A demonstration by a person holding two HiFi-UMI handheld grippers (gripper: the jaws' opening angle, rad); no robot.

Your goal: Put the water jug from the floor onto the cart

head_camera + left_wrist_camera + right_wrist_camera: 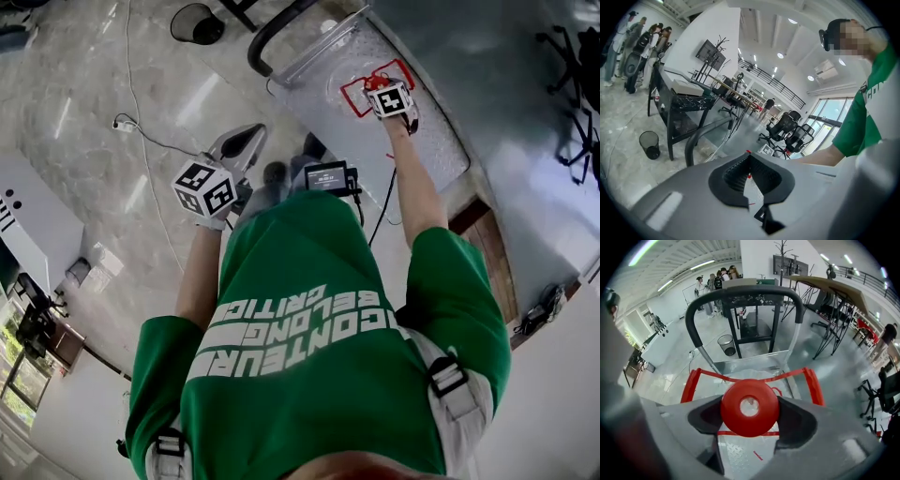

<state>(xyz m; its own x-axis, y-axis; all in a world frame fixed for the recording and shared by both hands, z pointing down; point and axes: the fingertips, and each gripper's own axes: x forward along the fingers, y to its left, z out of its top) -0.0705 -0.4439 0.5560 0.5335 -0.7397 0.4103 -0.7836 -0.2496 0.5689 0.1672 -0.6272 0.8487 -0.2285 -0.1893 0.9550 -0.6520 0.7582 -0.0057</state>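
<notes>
Water jug cap (750,408) pinched in right tongs (750,410) over cart (427,141); left tongs (749,161) closed.

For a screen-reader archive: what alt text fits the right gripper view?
The right gripper grips a jug's red cap over a red outline on the cart's metal deck. The cart's black handle arches beyond.

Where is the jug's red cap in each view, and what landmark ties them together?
Head view: red cap upper right, above the cart.
Left gripper view: a tiny red speck beyond the jaws, too small to identify.
Right gripper view: centre, clamped between the jaws.
Shared landmark: cart handle, lower left in the left gripper view, arching across the top in the right gripper view.
</notes>
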